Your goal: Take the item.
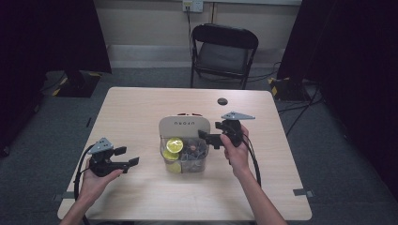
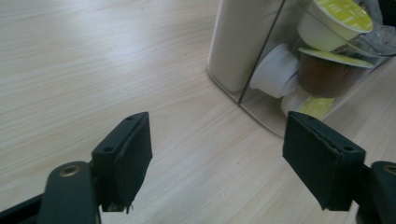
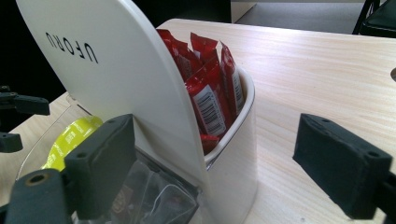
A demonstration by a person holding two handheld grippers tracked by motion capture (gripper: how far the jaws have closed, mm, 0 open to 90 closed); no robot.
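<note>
Pale wood grain covers the table (image 1: 141, 117), and the person's two hands come in from the near edge. At the left, the left hand (image 1: 94, 180) holds the left gripper (image 1: 133, 161) low over the tabletop, pointing right toward the middle; in the left gripper view its black jaws stand spread wide with bare wood between them, pinching nothing.

In the centre sits a cream organiser (image 1: 184, 126) with a rounded back panel and a clear front compartment (image 1: 185, 161). That compartment holds coffee capsules (image 2: 334, 18) with yellow-green foil lids, piled on their sides, one brown-bodied capsule (image 2: 329, 74) among them, plus some clear wrappers (image 3: 159, 196). Behind the panel, a rear pocket is packed with upright red sachets (image 3: 212, 88), a barcode showing on one.

To the right, the right hand (image 1: 237, 152) holds the right gripper (image 1: 206, 137) just beside the organiser's right edge, up at its rim. Its jaws are also spread apart, one on either side of the cream wall, gripping nothing.

Farther back on the table lies a small dark disc (image 1: 222, 101), and beyond the table stands a black folding chair (image 1: 223, 51).
</note>
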